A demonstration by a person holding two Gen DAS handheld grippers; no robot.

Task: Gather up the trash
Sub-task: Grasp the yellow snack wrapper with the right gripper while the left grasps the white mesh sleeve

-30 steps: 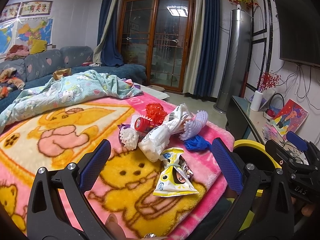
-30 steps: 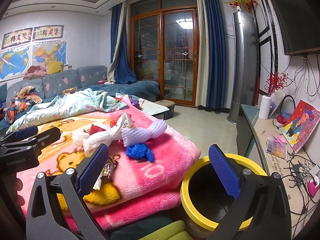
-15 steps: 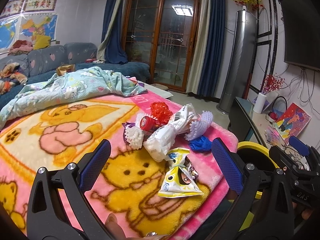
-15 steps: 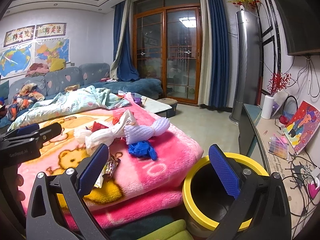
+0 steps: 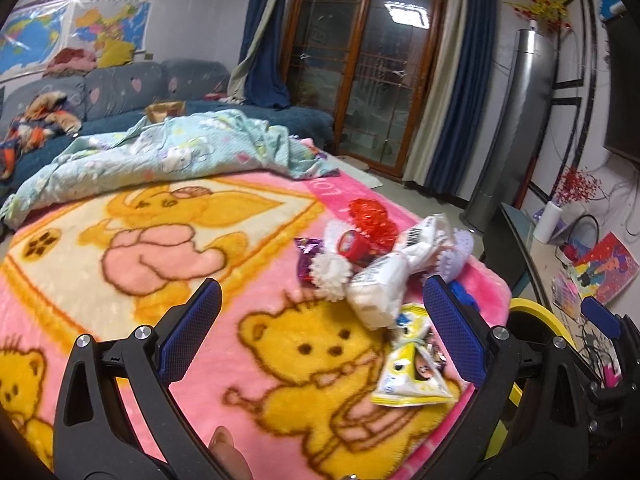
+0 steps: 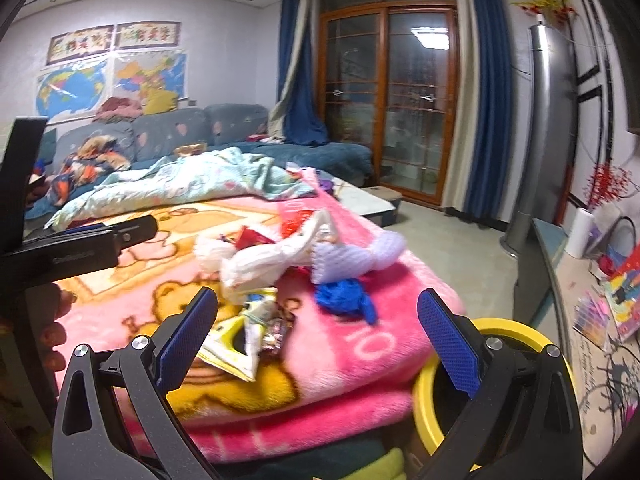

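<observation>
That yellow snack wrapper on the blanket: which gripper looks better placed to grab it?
Probably the left gripper: it is open, with the yellow wrapper just ahead by its right finger. The right gripper hangs nearer the yellow bin.

Dim indoor lighting; a ceiling lamp (image 5: 406, 18) reflects in the far glass door (image 6: 416, 92). Strong fisheye bending with dark corners; right wrist view motion-blurred.

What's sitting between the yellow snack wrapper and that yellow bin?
In the right wrist view, only pink blanket separates the wrapper from the bin; a blue scrap lies farther back.
</observation>
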